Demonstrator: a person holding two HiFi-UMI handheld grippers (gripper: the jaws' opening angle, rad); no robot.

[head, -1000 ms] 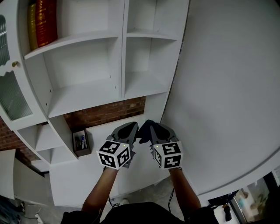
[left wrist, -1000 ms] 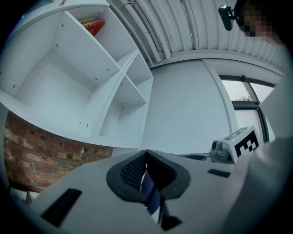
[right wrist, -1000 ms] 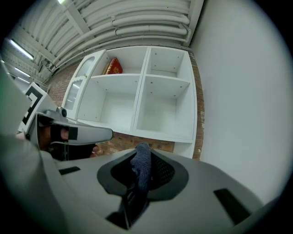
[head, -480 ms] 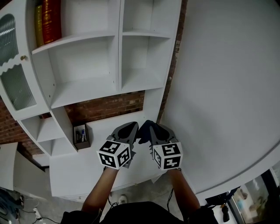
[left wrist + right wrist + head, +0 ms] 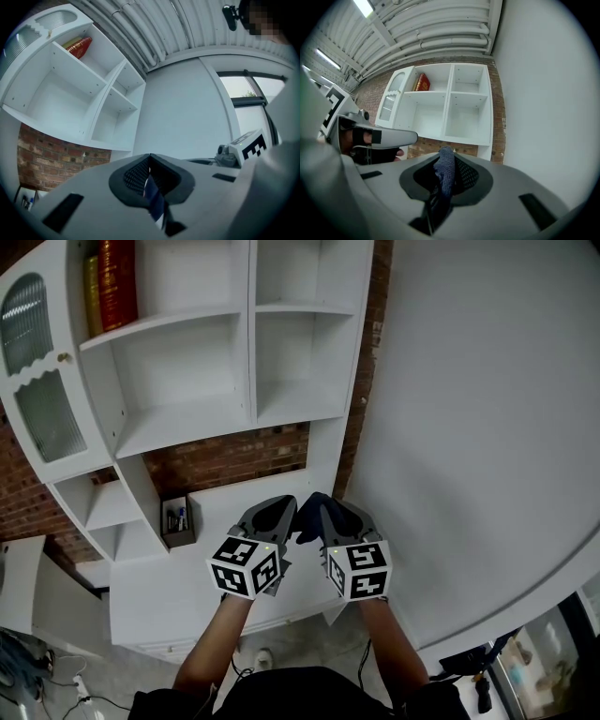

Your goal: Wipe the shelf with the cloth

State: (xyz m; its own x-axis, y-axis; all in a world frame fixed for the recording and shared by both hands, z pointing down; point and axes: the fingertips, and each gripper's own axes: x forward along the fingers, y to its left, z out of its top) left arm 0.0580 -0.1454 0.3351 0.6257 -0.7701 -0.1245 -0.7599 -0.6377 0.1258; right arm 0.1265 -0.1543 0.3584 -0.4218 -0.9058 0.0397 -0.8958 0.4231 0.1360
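Pinching cloth (image 5: 445,169), right gripper (image 5: 319,514) faces shelf (image 5: 202,426) (red item (image 5: 118,282) top-left).

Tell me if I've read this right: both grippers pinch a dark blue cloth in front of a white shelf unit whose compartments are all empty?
Not all empty. The head view shows a red item in the shelf unit's top left open compartment. The rest holds: the left gripper and right gripper both pinch the dark blue cloth.

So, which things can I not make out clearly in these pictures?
- Cloth's full shape: hidden in head view by left tongs and right tongs.
- Small box contents: too small, head view.
- Red items on top shelf: cut by head view's upper edge.
- Behind ribbed glass door: blurred by the glass.
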